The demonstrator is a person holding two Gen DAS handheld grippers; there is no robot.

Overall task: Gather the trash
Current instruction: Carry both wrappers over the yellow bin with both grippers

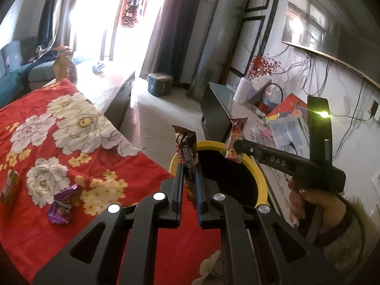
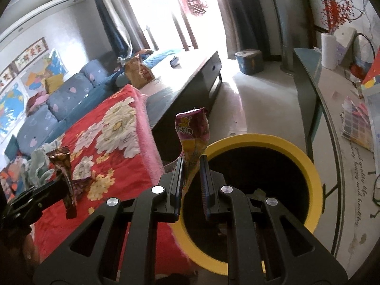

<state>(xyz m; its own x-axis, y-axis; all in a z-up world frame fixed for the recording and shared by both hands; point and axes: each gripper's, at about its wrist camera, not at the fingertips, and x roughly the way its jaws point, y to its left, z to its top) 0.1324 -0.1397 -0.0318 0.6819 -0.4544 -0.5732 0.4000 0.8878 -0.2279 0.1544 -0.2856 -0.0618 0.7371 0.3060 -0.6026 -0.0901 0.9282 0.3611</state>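
Observation:
My left gripper (image 1: 189,169) is shut on a brown snack wrapper (image 1: 186,147), held upright at the near rim of the yellow-rimmed bin (image 1: 257,173). My right gripper (image 2: 192,163) is shut on a pink and yellow wrapper (image 2: 193,133), held over the left edge of the bin (image 2: 306,163). In the left wrist view the right gripper (image 1: 234,144) holds the pink wrapper (image 1: 235,140) above the bin's far rim. In the right wrist view the left gripper (image 2: 60,180) holds the brown wrapper (image 2: 64,166) at the left. A purple wrapper (image 1: 63,204) and a red wrapper (image 1: 9,187) lie on the red floral blanket (image 1: 59,142).
A dark low table (image 2: 190,80) stands beyond the blanket. A blue sofa (image 2: 59,104) runs along the left wall. A glass-topped side table (image 2: 332,109) with a paper roll (image 2: 329,49) and papers is to the right of the bin. A blue storage box (image 2: 249,61) sits on the floor.

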